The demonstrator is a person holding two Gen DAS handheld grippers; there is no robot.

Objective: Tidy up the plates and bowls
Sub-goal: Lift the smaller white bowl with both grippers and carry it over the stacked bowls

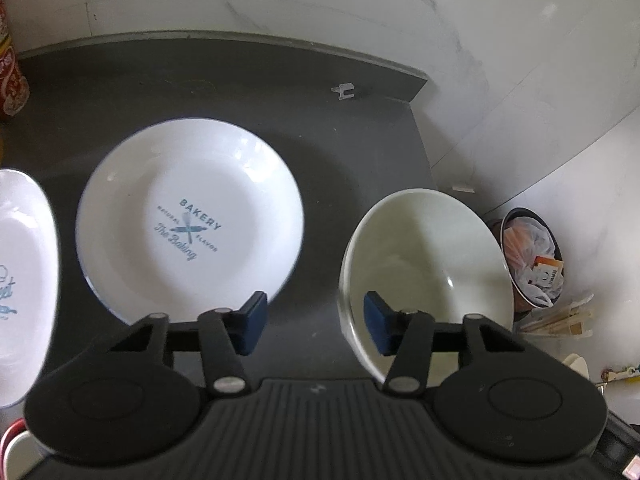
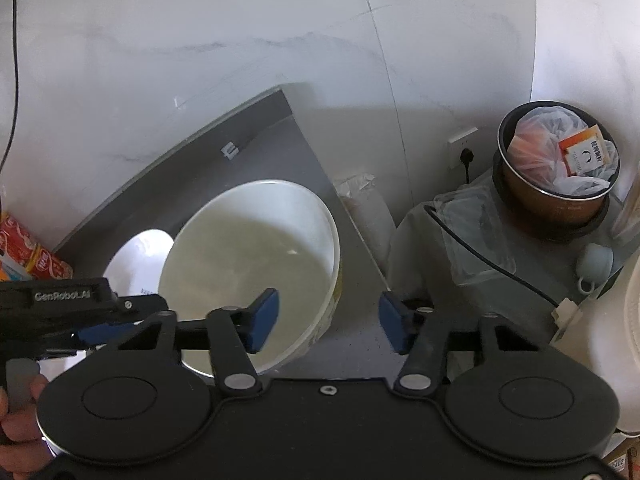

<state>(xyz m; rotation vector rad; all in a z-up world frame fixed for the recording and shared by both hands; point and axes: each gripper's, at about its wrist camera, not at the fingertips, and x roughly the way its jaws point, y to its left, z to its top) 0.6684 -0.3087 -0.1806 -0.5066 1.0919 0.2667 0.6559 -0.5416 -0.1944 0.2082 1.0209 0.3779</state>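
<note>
A white plate (image 1: 188,220) printed "BAKERY" lies on the dark counter (image 1: 240,92). A second white plate (image 1: 24,280) is cut off at the far left. A cream bowl (image 1: 428,272) stands near the counter's right edge. My left gripper (image 1: 316,322) is open, with the bowl's near-left rim between its blue pads (image 1: 254,324). In the right wrist view, my right gripper (image 2: 328,322) is open around the right rim of the same bowl (image 2: 248,256). The left gripper (image 2: 80,312) shows at the left, and a plate (image 2: 138,256) shows behind the bowl. Neither gripper clamps anything.
A cooker pot (image 2: 556,168) stuffed with plastic bags sits on a lower surface to the right, with a black cable (image 2: 480,256) and a pale blue cup (image 2: 596,264) nearby. Red packaging (image 1: 12,80) stands at the counter's left. A hand (image 2: 16,420) holds the left gripper.
</note>
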